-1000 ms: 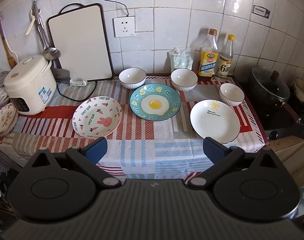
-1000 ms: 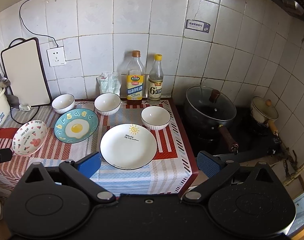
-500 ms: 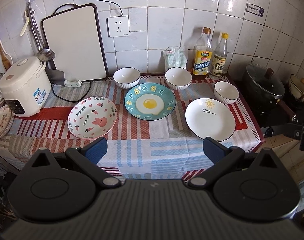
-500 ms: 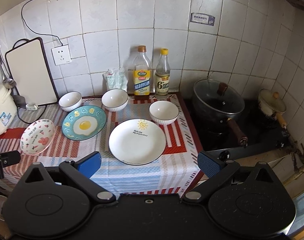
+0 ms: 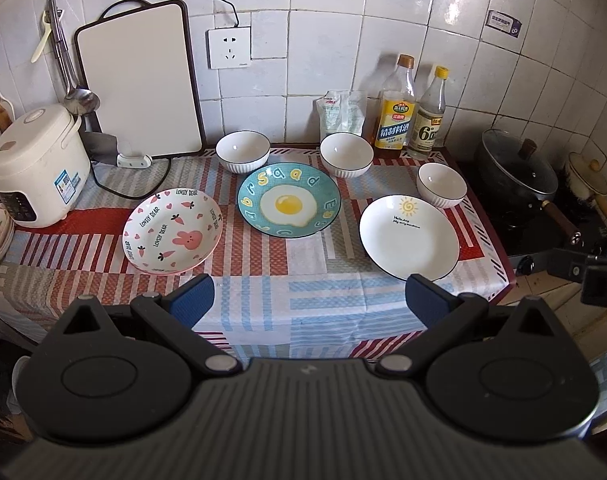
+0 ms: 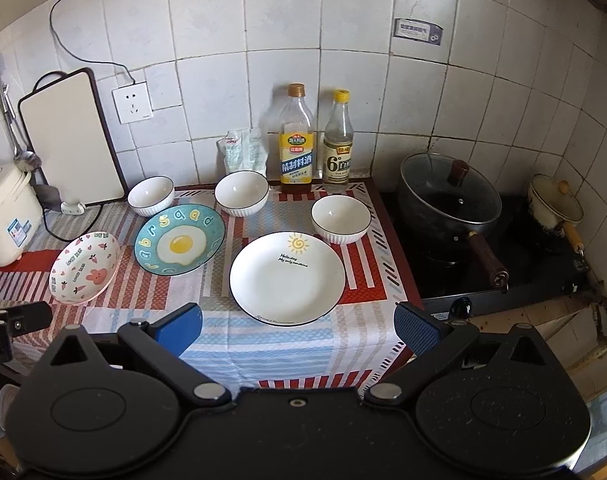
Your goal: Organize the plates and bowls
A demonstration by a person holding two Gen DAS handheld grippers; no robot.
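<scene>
In the left wrist view, the left gripper (image 5: 309,300) hung above the near edge of the counter (image 5: 263,308), its blue fingers (image 5: 193,300) spread wide and holding nothing. Three plates lay in a row on the striped cloth: the pink rabbit plate (image 5: 172,232) to the left, the teal egg plate (image 5: 289,205) in the middle, and the white sun plate (image 5: 409,236) to the right, all apart from one another. Behind them stood three white bowls: the left bowl (image 5: 243,156), the middle bowl (image 5: 346,154), and the right bowl (image 5: 441,184) just beside the white sun plate. A rice cooker (image 5: 37,164) sat at the far left.

In the right wrist view, the right gripper (image 6: 299,326) hovered over the counter's near edge, fingers (image 6: 417,328) likewise wide apart and empty. The white sun plate (image 6: 287,278) lay directly ahead, the right bowl (image 6: 340,218) just behind it. The teal egg plate (image 6: 180,239) and pink rabbit plate (image 6: 84,267) lay further left. A lidded black pot (image 6: 449,200) sat on the stove to the right.
</scene>
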